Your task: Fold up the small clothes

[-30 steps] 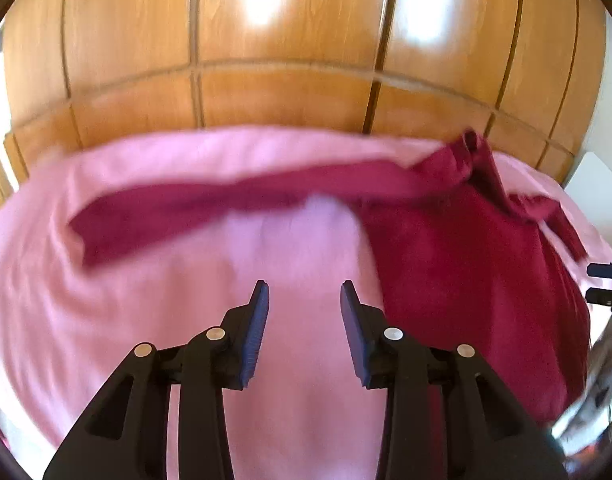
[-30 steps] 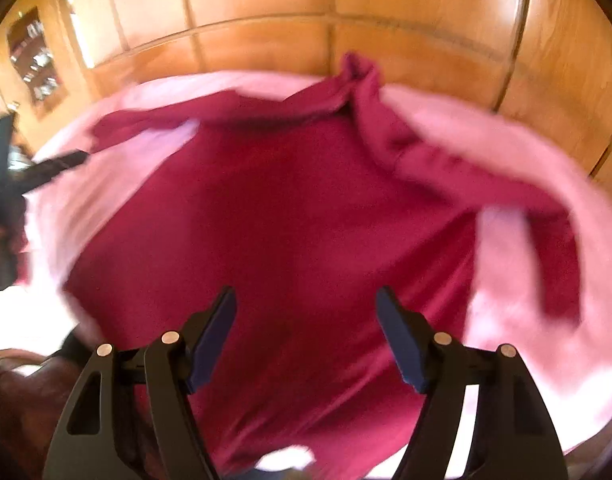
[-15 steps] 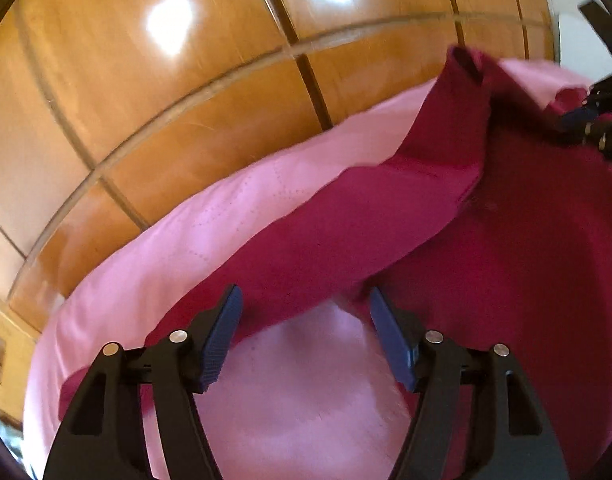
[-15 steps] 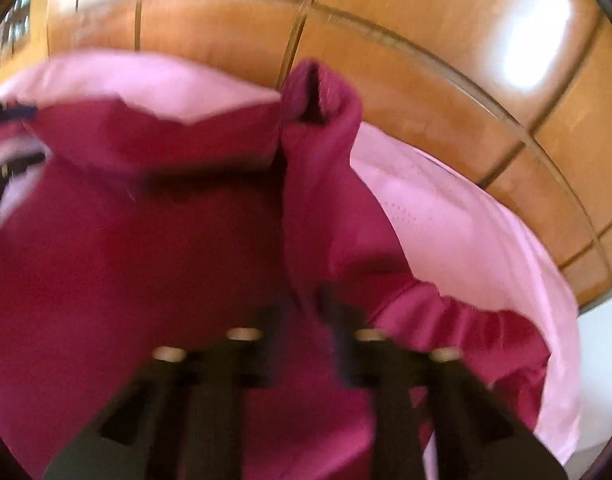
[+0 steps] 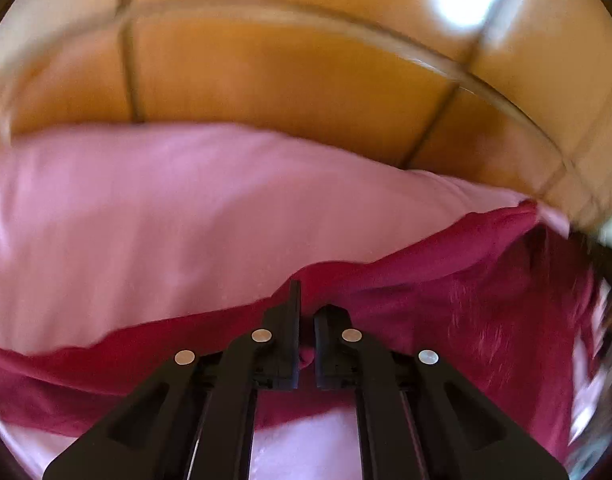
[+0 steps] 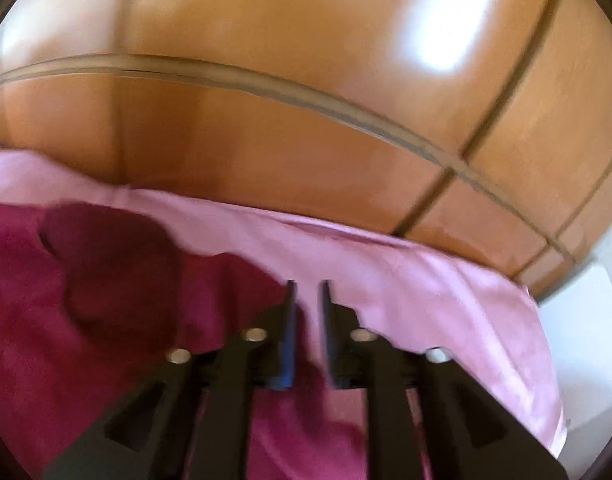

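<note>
The left gripper (image 5: 306, 308) has its fingers clenched on the long sleeve band of the dark red knit garment (image 5: 445, 304), which runs left to right over the pink sheet (image 5: 166, 220). The right gripper (image 6: 307, 292) pinches the garment's right edge, its body lying leftward.

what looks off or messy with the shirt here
Nothing is damaged or spilled. The dark red shirt is not flat on the pink sheet: it lies bunched, with a rumpled hump at its far end. Both views are blurred.
</note>
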### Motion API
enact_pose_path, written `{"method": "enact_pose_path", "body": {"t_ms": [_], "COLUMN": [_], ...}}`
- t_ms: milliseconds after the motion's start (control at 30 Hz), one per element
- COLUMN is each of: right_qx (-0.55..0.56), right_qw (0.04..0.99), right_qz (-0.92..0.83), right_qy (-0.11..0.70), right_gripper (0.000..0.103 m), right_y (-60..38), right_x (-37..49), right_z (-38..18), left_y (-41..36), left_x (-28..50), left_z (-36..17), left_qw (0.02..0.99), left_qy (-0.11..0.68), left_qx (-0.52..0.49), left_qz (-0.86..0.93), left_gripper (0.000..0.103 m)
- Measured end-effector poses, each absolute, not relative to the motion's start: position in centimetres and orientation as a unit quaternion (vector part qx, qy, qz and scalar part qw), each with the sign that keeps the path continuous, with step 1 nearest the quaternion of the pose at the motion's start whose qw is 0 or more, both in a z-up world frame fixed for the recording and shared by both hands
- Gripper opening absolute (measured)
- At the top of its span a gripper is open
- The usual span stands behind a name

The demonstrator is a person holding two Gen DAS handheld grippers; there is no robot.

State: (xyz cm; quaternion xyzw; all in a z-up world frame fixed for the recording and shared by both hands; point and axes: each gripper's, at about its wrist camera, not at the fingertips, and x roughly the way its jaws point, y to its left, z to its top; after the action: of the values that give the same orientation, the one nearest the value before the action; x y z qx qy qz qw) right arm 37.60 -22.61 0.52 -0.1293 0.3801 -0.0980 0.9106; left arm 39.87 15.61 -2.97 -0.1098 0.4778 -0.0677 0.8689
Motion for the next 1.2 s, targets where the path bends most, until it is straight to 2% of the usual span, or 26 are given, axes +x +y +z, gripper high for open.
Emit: {"method": "enact_pose_path", "body": {"t_ms": [33,67,133,167,200,233,300,333,600,800,1000,1033,1067,1100,1133,1200], "right_qx": [-0.119,-0.111,-0.095,-0.083,-0.073,-0.063,-0.048,-0.042,-0.007,-0.007,-0.031,-0.031,-0.032,-0.033,-0.034,-0.035], "right_qw": [0.911,0.917,0.925,0.928,0.93,0.933,0.938,0.94,0.922,0.905,0.904,0.904,0.904,0.904,0.904,0.905], "right_qz": [-0.117,-0.13,-0.133,-0.123,-0.109,-0.093,-0.052,-0.034,0.116,0.106,0.089,0.089,0.088,0.088,0.088,0.087], "right_qy": [0.376,0.361,0.342,0.342,0.343,0.343,0.339,0.337,0.371,0.412,0.417,0.417,0.417,0.416,0.416,0.416], "right_gripper": [0.06,0.07,0.077,0.081,0.082,0.083,0.085,0.089,0.09,0.091,0.095,0.096,0.096,0.096,0.096,0.096], "right_y": [-23.2,-23.5,-23.7,-23.7,-23.5,-23.1,-21.4,-20.7,-12.9,-9.8,-9.4,-9.4,-9.3,-9.7,-9.7,-9.8], "right_x": [37.6,37.0,35.2,34.1,33.2,31.9,28.5,27.3,16.9,15.3,15.4,15.4,15.2,15.6,15.6,16.0], "right_z": [0.5,0.9,1.5,1.5,1.5,1.4,1.2,1.1,-2.2,-6.3,-6.5,-6.5,-6.5,-6.4,-6.4,-6.8], "left_y": [16.2,16.7,18.1,18.9,19.8,21.2,23.5,25.1,36.8,41.4,42.1,41.6,41.1,40.5,40.1,39.7], "left_x": [40.2,40.4,39.8,39.5,38.9,38.1,36.4,34.9,23.9,20.1,22.3,23.3,24.3,25.1,25.4,25.6], "left_z": [-2.9,-2.8,-2.0,-1.6,-1.0,-0.3,0.6,1.2,-0.5,-3.7,-5.4,-5.9,-6.3,-6.7,-6.9,-6.2], "left_qw": [0.868,0.867,0.873,0.878,0.882,0.886,0.894,0.9,0.894,0.87,0.862,0.859,0.857,0.854,0.853,0.855], "left_qy": [0.479,0.479,0.469,0.461,0.452,0.443,0.426,0.416,0.412,0.433,0.428,0.436,0.443,0.453,0.456,0.451], "left_qx": [-0.122,-0.127,-0.125,-0.126,-0.129,-0.136,-0.136,-0.131,-0.085,-0.168,-0.233,-0.231,-0.227,-0.22,-0.215,-0.221], "left_qz": [-0.054,-0.05,-0.035,-0.027,-0.02,-0.012,0.004,0.02,0.157,0.165,0.141,0.137,0.134,0.132,0.135,0.13], "left_gripper": [0.007,0.01,0.034,0.042,0.059,0.065,0.065,0.065,0.065,0.065,0.063,0.049,0.04,0.022,0.009,0.007]}}
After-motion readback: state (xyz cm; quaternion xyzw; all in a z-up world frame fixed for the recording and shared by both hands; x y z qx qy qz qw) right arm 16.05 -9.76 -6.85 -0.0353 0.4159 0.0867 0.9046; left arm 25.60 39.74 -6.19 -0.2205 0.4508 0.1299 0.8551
